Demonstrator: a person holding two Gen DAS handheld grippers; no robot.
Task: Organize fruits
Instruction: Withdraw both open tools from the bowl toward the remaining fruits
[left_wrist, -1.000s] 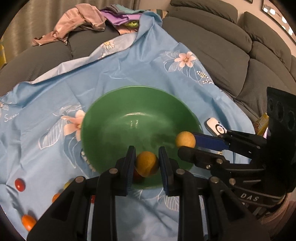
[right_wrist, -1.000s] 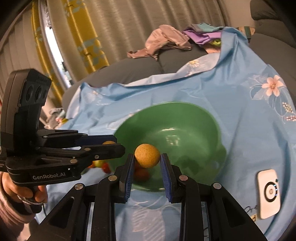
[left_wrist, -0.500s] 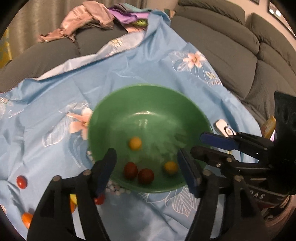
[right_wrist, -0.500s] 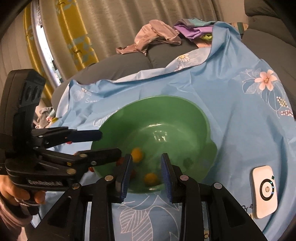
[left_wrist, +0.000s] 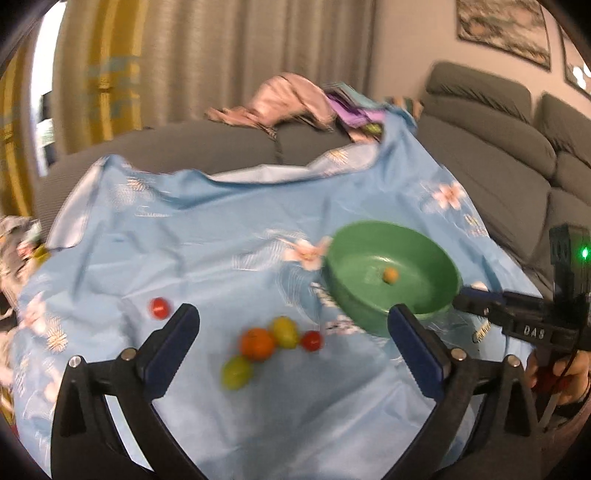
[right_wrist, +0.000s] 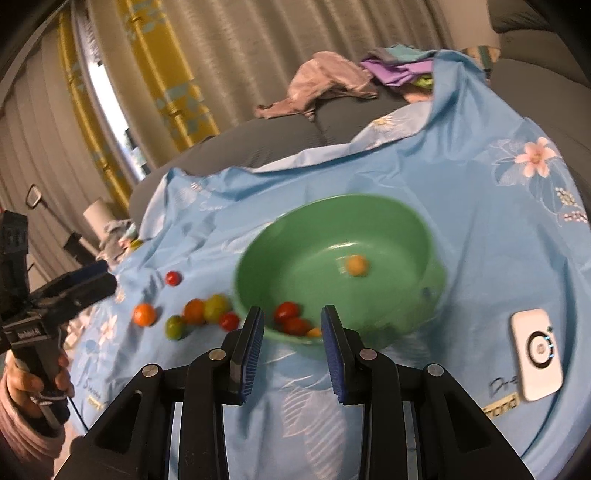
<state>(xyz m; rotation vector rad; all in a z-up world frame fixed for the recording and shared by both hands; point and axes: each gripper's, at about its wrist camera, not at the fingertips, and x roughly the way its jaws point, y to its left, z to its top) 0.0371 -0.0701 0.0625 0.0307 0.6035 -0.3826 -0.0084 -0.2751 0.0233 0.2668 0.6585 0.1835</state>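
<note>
A green bowl (left_wrist: 424, 291) (right_wrist: 406, 229) sits on a blue flowered cloth (left_wrist: 221, 240). It holds a yellow-orange fruit (right_wrist: 357, 265) and red ones (right_wrist: 286, 311) near its front wall. On the cloth left of the bowl lie an orange fruit (left_wrist: 256, 343), two yellow-green ones (left_wrist: 284, 331), a small red one (left_wrist: 312, 340) and a lone red one (left_wrist: 159, 307). My left gripper (left_wrist: 293, 349) is wide open above the loose fruits. My right gripper (right_wrist: 291, 341) is open and empty at the bowl's front rim.
A white device (right_wrist: 537, 349) lies on the cloth right of the bowl. Clothes (left_wrist: 280, 107) are piled on the grey sofa (left_wrist: 498, 177) behind. Curtains hang at the back. Another orange fruit (right_wrist: 144, 314) lies farther left.
Both grippers let their yellow fruits drop into the bowl and opened. The left gripper then swung left over the loose fruits; the right one drew back a little.
</note>
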